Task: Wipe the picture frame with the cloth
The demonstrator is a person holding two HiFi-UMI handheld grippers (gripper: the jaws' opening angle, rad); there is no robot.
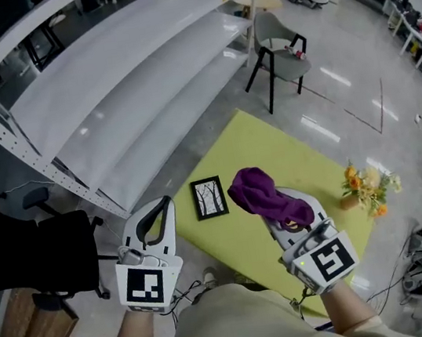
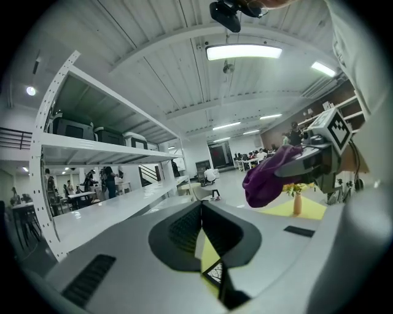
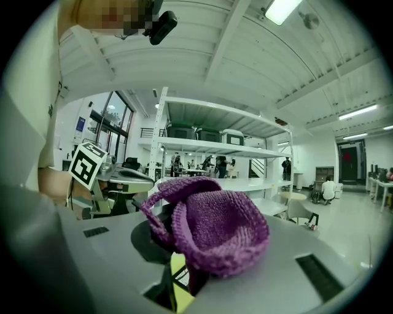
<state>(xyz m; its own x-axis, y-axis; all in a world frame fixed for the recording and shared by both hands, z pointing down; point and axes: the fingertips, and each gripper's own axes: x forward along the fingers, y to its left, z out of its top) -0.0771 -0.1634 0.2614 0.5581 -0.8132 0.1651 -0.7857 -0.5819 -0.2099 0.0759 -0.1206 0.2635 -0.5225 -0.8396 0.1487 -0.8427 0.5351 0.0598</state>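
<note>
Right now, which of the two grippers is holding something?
The right gripper: its jaws clamp the purple cloth, while the left gripper has its jaws shut on nothing.

No word, number or brand name could be read in any view. The only sign-like marks were a black-and-white square code pattern [image 1: 144, 285] on the white cube of the left gripper [image 1: 162, 207] and a second code pattern [image 1: 332, 258] on the right gripper [image 1: 279, 220].
</note>
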